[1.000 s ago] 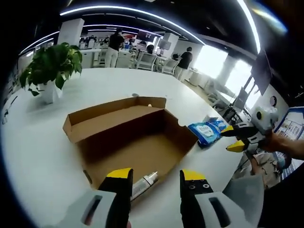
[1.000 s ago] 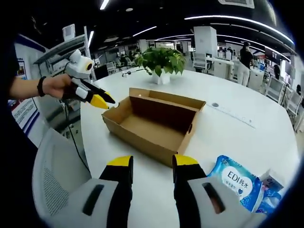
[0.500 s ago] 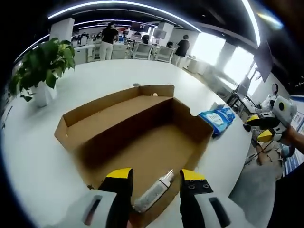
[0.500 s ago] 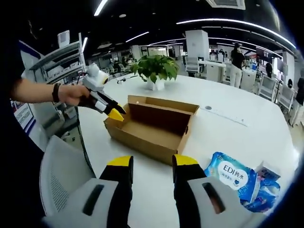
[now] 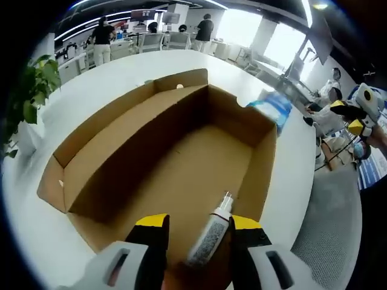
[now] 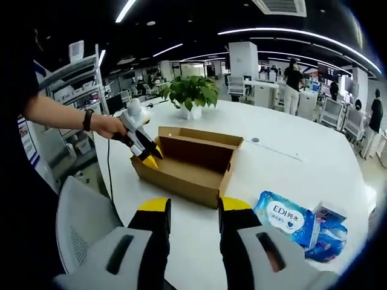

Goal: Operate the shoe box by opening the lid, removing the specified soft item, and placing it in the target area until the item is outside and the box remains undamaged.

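Left gripper [image 5: 198, 226] hangs over the open shoe box [image 5: 151, 151], jaws apart around a tube [image 5: 208, 241] on the box floor, not gripping. Right gripper [image 6: 190, 208] gapes empty above the white surface [image 6: 284, 169]; wipes pack [image 6: 284, 214] beside the box.

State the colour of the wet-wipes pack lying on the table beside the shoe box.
Blue, with a white label; the wet-wipes pack shows best in the right gripper view.
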